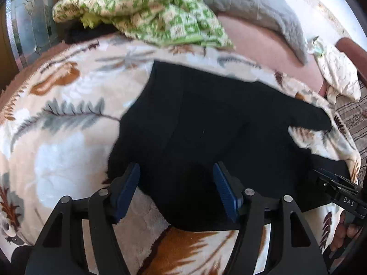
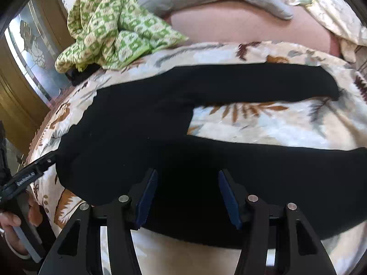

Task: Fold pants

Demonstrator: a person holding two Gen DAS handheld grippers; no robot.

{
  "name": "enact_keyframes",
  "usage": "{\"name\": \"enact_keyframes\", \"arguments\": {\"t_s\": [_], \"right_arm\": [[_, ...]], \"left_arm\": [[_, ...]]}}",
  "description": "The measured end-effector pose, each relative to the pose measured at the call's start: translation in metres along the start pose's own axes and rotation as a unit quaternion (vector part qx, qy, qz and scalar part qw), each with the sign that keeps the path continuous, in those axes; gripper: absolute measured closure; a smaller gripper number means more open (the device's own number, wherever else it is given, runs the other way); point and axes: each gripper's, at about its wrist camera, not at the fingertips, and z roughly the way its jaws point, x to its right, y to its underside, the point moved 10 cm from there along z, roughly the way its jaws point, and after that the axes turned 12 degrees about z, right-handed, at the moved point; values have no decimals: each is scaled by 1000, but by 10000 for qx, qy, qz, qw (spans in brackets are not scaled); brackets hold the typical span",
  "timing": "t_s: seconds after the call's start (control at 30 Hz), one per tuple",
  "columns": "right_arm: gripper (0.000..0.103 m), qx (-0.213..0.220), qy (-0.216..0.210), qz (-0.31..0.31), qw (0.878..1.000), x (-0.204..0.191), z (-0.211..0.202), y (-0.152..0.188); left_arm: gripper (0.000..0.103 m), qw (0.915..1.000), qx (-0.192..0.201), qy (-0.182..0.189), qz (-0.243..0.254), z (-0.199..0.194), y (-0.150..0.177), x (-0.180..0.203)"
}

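Black pants (image 2: 142,123) lie spread on a floral blanket (image 1: 68,142) beneath both half-open, empty grippers, left gripper (image 1: 176,192) and right gripper (image 2: 188,197); next, apparently, pinching an edge to fold.

one black pants (image 2: 142,119), two grippers, one green checked cloth (image 2: 110,29)

Lettering on one gripper only

White capitals "DAS" stand on the black body of the right gripper (image 1: 337,189), seen from the left wrist view; a white marking on the left gripper (image 2: 34,171) is too blurred to read.
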Motion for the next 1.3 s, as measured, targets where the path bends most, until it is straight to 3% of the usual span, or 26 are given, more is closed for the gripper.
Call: {"name": "enact_keyframes", "arguments": {"t_s": [0.07, 0.2, 0.27, 0.3, 0.33, 0.47, 0.53, 0.63, 0.87, 0.97, 1.03, 1.07, 1.1, 1.13, 1.17, 1.2, 1.3], "right_arm": [[46, -314, 34, -39, 9995, 1, 17, 6], [46, -239, -71, -248, 9994, -5, 13, -10], [42, -85, -97, -278, 9995, -5, 9, -32], [38, 0, -66, -303, 9995, -4, 8, -43], [36, 100, -46, -341, 9994, -4, 7, -55], [27, 480, -34, -574, 9972, -4, 16, -114], [21, 482, -60, -725, 9962, -6, 29, -137], [21, 471, 230, -1199, 9914, -7, 55, -168], [21, -95, 130, -2829, 9590, -30, 119, -183], [21, -428, 94, -2973, 9538, -28, 140, -178], [27, -662, 74, -2975, 9524, -26, 149, -172], [32, -689, -48, -2941, 9533, -27, 149, -170], [52, -723, -242, -2900, 9540, -31, 146, -167], [77, -706, -299, -2898, 9540, -34, 142, -166], [87, -611, -252, -2958, 9530, -36, 137, -164], [96, -523, -187, -3007, 9521, -38, 133, -163], [99, -107, -37, -3070, 9516, -42, 104, -159]], "left_arm": [[32, 9999, -43, 40, 97, 4, 2, 1], [29, 9994, -25, 313, 129, 0, -14, -5], [26, 9994, 22, 344, 73, 1, -28, -14], [17, 9993, 53, 364, 55, 2, -38, -20], [16, 9991, 46, 412, 64, 6, -48, -25], [15, 9988, 21, 454, 190, 30, -84, -46], [15, 9986, -122, 465, 204, 49, -98, -56], [15, 9973, -150, 675, 245, 73, -118, -61], [15, 9908, -344, 1049, 785, 118, -144, -47], [16, 9877, -543, 1076, 1001, 136, -149, -38], [17, 9866, -590, 1008, 1136, 146, -149, -34], [30, 9869, -538, 885, 1236, 149, -150, -32], [55, 9868, -471, 713, 1376, 148, -151, -31], [69, 9857, -442, 679, 1480, 147, -151, -30], [85, 9849, -438, 823, 1461, 144, -152, -28], [91, 9856, -392, 924, 1362, 137, -153, -27], [95, 9854, 3, 989, 1383, 105, -157, -23]]}}
